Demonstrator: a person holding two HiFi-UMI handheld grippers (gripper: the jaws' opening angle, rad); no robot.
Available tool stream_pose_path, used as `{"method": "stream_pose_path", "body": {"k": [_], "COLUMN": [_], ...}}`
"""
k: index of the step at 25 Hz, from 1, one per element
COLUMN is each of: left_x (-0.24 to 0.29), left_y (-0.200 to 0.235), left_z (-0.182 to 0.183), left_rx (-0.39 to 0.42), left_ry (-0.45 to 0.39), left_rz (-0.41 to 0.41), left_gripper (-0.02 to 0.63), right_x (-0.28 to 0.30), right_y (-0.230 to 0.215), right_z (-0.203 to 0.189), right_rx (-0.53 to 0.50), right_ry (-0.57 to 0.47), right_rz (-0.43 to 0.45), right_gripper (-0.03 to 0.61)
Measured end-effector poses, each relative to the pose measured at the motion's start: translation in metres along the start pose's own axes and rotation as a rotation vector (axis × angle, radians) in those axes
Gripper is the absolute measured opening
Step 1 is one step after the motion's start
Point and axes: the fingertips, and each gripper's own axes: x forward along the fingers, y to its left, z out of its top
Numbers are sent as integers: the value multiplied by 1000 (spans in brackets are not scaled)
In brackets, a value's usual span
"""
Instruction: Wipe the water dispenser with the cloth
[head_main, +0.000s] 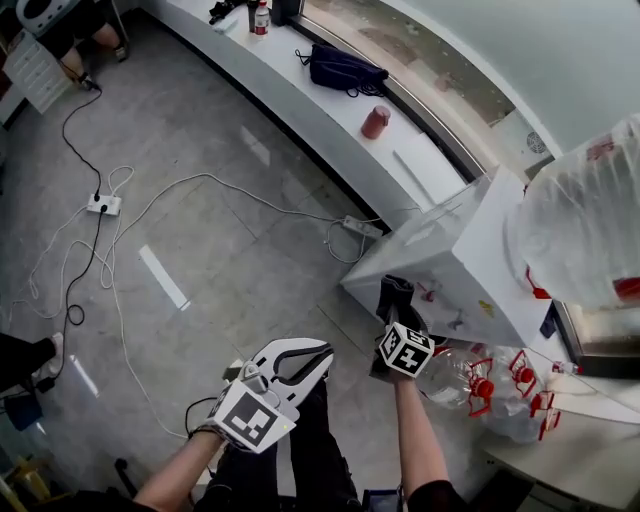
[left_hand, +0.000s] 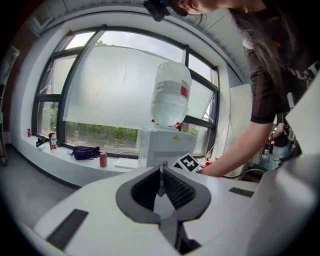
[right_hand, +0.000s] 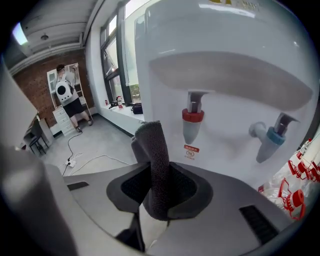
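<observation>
The white water dispenser (head_main: 455, 262) stands at the right with a large clear bottle (head_main: 585, 225) upturned on top. My right gripper (head_main: 397, 302) is shut on a dark grey cloth (right_hand: 154, 167), held upright just short of the dispenser's front panel (right_hand: 225, 75). The red tap (right_hand: 192, 117) and blue tap (right_hand: 272, 141) sit above and to the right of the cloth. My left gripper (head_main: 318, 358) hangs lower and to the left, over the floor, jaws shut with nothing between them. In the left gripper view the dispenser (left_hand: 162, 145) is some way ahead.
Several empty bottles with red caps (head_main: 495, 390) lie beside the dispenser's base. A long window ledge carries a dark bag (head_main: 345, 68) and a red can (head_main: 375, 122). Cables and a power strip (head_main: 103, 205) trail over the grey floor. A person (right_hand: 65, 95) stands far back.
</observation>
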Motion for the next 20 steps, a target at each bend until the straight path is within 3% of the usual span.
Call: {"method": "stream_pose_path", "body": {"k": [6,12,20], "left_x": [9,9,15], "left_y": [6,1,-6], "left_z": [-21,-44,-51], "left_rx": [-1,-21,-12], "left_ry": [-5,38,64], "left_rz": [2,-13,-41], "left_gripper": [20,20,20], "right_x": [31,14,-25], "right_y": [-43,-112,-191], "right_z": [-10,-26,-51], "right_rx": [119,210,223], "right_ry": [-7,2,22], "right_rz": [-102,-262,-373], "right_gripper": [104,104,104]}}
